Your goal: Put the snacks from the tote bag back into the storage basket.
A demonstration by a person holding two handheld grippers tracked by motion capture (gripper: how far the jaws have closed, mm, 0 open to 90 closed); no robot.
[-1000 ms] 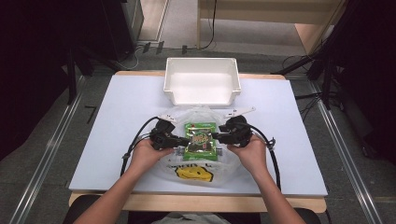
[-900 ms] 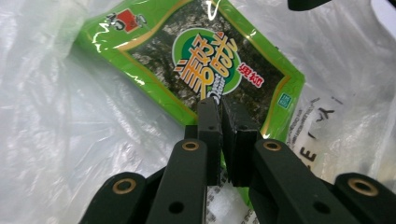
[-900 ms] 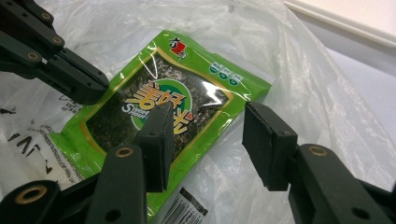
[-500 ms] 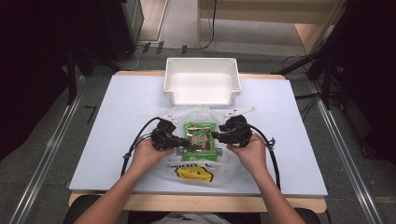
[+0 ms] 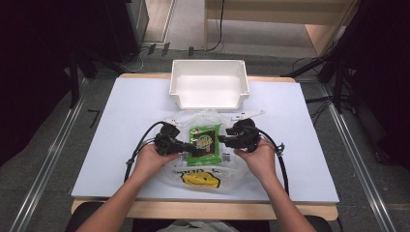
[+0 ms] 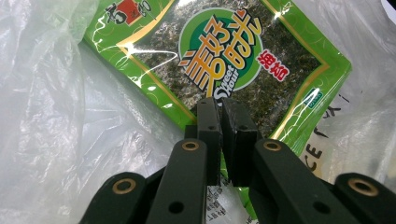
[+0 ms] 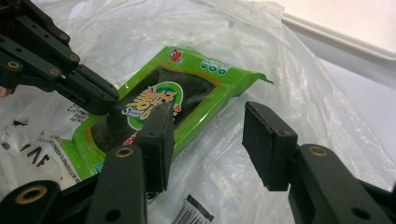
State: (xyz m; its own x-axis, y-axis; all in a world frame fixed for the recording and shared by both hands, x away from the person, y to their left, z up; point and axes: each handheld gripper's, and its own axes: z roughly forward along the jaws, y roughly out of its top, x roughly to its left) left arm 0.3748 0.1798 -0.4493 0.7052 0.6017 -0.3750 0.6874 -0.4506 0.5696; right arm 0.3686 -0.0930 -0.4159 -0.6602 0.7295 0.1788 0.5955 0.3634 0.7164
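Looks like the bagging step: the flat green seaweed snack packet (image 5: 205, 143) lies on the crumpled clear plastic bag with a yellow smiley face (image 5: 203, 178), mid-table in front of the white plastic bin (image 5: 209, 99). Left gripper (image 6: 227, 112) is pressed together over the packet's edge; can't tell if it pinches film. Right gripper (image 7: 208, 133) is spread, gripping nothing. Next I'd guess it needs to catch the bag's rim.

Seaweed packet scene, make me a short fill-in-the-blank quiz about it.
1. The green seaweed packet lies on a clear plastic ____.
2. The left gripper has its jaws ____.
3. The right gripper has its jaws ____, with nothing between them.
4. Beyond the packet stands an empty ____ bin.

Missing words: bag; shut; open; white
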